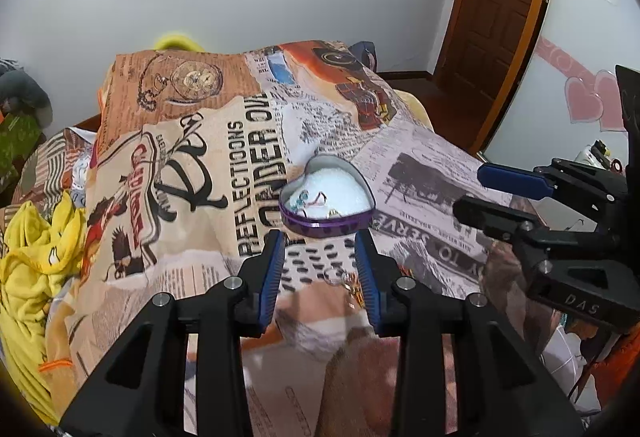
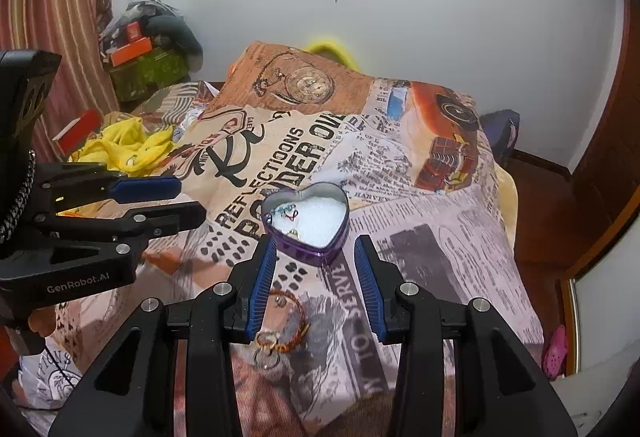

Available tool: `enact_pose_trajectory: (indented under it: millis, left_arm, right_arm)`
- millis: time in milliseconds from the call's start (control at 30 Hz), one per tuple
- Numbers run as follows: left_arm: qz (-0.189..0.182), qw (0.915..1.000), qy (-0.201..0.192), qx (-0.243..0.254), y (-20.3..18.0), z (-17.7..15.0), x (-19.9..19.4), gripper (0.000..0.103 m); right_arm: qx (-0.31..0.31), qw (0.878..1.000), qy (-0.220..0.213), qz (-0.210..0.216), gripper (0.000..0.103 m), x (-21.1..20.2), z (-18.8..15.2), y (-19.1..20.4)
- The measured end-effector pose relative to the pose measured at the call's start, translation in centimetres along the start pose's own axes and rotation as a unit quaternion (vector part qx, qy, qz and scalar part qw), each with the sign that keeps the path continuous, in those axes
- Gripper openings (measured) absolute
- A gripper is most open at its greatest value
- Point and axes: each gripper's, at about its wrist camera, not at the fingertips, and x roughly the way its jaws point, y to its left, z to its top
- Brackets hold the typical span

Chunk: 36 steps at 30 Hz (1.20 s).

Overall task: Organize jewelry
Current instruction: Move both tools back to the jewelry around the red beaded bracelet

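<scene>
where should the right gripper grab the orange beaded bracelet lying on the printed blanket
Take the orange beaded bracelet by its far arc, coming from above. It lies flat on the printed blanket, so only a top-down pinch across the band seems workable. The near end carries gold rings, likely slippery. The right gripper stands open above it.

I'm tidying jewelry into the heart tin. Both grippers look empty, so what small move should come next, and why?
Probably lower the right gripper onto the braided bracelet lying on the blanket right below its open jaws. A few pieces already sit in the open heart tin, while this bracelet is still outside it, just in front. The left gripper also holds nothing.
</scene>
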Motion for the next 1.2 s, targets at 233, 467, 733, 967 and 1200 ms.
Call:
enact_pose_trajectory:
  millis: [233,467,733,967,1200]
  left_arm:
    - [-0.007,0.9996,0.029,-0.002,-0.3,-2.2,1.0,0.035]
    - [-0.015,0.9982,0.057,-0.011,-0.4,-4.0,2.6,0.035]
    - [-0.042,0.9954,0.084,-0.016,-1.0,-5.5,4.4,0.035]
    - [-0.067,0.9931,0.095,-0.016,-2.2,-6.2,5.2,0.035]
    - [-0.058,0.9943,0.089,0.002,-3.2,-6.9,4.6,0.033]
  right_arm:
    - [0.017,1.000,0.020,-0.002,0.037,0.1,-2.1,-0.6]
    - [0.036,0.998,0.051,0.003,0.037,1.5,-4.4,-1.3]
    - [0.054,0.995,0.081,0.013,0.037,3.2,-6.4,-1.9]
    - [0.062,0.994,0.091,0.018,0.037,3.3,-7.7,-2.0]
    - [0.053,0.993,0.096,0.044,0.037,3.4,-7.9,-0.5]
